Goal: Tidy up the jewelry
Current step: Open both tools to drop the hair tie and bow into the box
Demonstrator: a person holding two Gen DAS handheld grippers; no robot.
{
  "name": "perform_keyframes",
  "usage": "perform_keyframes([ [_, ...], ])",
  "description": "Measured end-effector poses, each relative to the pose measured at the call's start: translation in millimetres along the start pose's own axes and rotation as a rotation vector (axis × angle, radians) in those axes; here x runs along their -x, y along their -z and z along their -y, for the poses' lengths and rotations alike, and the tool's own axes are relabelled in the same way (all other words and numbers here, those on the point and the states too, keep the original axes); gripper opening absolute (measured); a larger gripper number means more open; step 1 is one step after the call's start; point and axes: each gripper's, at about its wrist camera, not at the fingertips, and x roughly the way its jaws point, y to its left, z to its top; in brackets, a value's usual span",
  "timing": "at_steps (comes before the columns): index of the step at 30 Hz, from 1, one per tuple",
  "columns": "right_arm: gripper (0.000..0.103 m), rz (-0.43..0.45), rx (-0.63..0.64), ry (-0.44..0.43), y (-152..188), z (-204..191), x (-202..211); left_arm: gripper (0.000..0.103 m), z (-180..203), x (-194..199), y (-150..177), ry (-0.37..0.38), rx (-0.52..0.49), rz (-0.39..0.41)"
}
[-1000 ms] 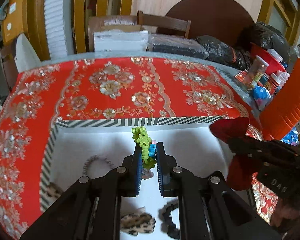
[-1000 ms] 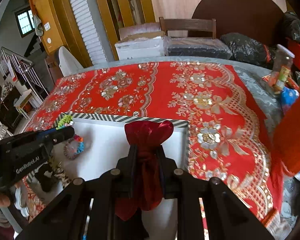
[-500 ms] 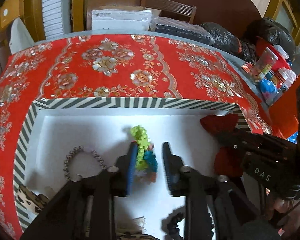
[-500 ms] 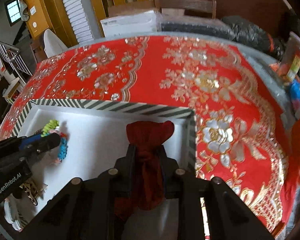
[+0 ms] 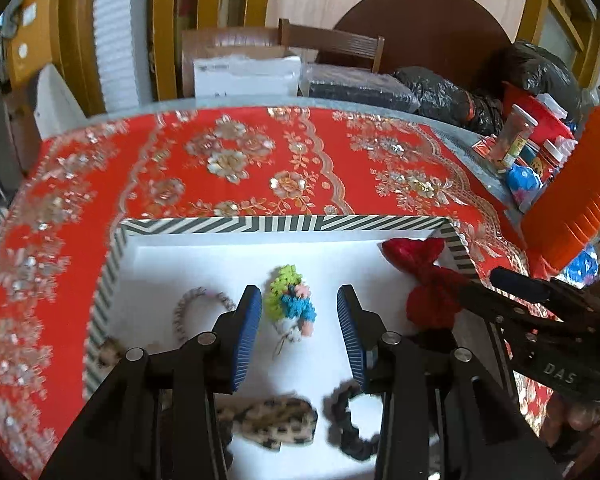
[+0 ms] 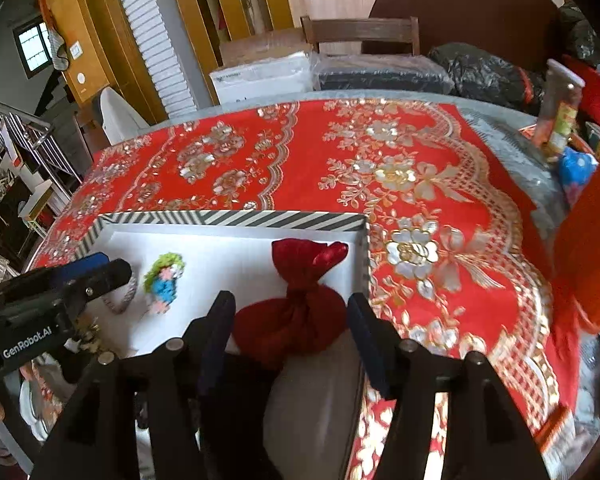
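Observation:
A white box with a striped rim (image 5: 284,224) (image 6: 236,218) sits on the red tablecloth. A green and blue beaded piece (image 5: 290,306) (image 6: 163,278) lies on its floor. My left gripper (image 5: 298,312) is open above it, jaws wide on either side. A red satin pouch (image 6: 296,312) (image 5: 424,280) lies in the box's right part. My right gripper (image 6: 292,312) is open, jaws on either side of the pouch. A beaded bracelet (image 5: 198,306), a leopard-print piece (image 5: 276,420) and a black scrunchie (image 5: 352,424) also lie in the box.
The red floral tablecloth (image 5: 236,160) covers the table beyond the box. An orange crate (image 5: 576,200), jars and bottles (image 5: 516,136) stand at the right edge. Boxes, black bags and a chair (image 5: 332,46) stand behind the table.
Both grippers have opened. The left one let go of the green and blue beaded piece, which now lies on the box floor. The right one let go of the red pouch.

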Motion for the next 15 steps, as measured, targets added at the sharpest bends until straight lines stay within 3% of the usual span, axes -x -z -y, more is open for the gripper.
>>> perform_keyframes([
  [12, 0.064, 0.068, 0.036, 0.013, 50.3, -28.9, 69.7, 0.042, 16.1, 64.8, 45.0, -0.072, -0.038, 0.110],
  [15, 0.064, 0.077, 0.026, 0.003, 62.7, -35.8, 80.4, 0.042, 20.9, 76.3, 59.0, -0.127, -0.073, 0.132],
])
